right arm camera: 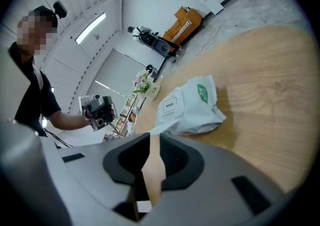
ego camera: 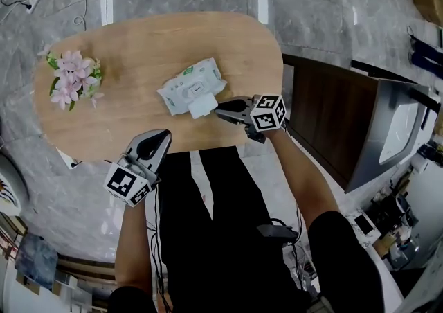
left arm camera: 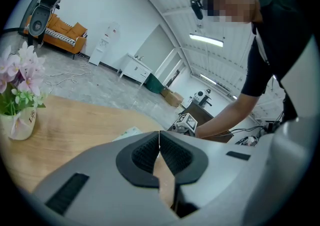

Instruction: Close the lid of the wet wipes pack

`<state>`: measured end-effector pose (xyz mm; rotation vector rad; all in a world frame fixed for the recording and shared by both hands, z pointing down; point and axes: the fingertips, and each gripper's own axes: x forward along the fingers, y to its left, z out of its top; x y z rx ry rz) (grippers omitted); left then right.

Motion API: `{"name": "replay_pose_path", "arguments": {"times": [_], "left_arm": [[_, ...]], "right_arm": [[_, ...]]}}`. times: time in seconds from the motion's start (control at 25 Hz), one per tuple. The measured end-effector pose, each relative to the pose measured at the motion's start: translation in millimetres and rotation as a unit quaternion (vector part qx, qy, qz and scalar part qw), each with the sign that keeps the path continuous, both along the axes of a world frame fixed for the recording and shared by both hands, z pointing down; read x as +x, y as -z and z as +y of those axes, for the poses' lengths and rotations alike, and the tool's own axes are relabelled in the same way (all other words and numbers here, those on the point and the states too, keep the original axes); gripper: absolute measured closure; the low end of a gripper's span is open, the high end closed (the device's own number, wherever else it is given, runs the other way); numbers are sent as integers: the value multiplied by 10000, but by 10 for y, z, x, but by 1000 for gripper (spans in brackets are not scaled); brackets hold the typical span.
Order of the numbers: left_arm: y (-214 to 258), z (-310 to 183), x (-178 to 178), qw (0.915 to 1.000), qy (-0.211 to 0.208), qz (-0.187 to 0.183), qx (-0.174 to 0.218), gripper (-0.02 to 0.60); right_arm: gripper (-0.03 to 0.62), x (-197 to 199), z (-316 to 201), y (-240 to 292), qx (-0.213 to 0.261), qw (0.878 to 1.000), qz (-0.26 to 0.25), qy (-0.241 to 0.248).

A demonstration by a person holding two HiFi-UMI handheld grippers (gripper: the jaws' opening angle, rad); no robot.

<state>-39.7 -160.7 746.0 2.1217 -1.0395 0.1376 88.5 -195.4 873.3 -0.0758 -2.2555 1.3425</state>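
The wet wipes pack [ego camera: 187,83] lies flat near the middle of the oval wooden table [ego camera: 138,41]. It is a soft white pouch with a green logo, crinkled at its ends. Its white lid flap [ego camera: 202,105] stands lifted off the pack's near edge, toward the person. In the right gripper view the flap [right arm camera: 161,127] rises just ahead of the jaw tips.

The right gripper [ego camera: 219,107] sits at that flap with its jaws a narrow slit apart, and only bare wood shows between them. The left gripper [ego camera: 164,136] hovers over the table's near edge, well apart from the pack, with its pads pressed together on nothing. A vase of pink flowers [ego camera: 73,76] stands at the table's left end.
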Motion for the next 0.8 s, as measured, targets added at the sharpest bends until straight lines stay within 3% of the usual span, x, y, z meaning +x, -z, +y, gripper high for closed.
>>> {"name": "replay_pose_path", "arguments": {"times": [0.28,0.8], "left_arm": [[30,-10,-23,10000,39,-4,-6,565],[12,-44,-76,9999,101,24,-4,565]], "right_arm": [[525,-96,-90,40,189,9998,-62,22],[532,-353,-380,100,1109,9935,-1,-274]]}}
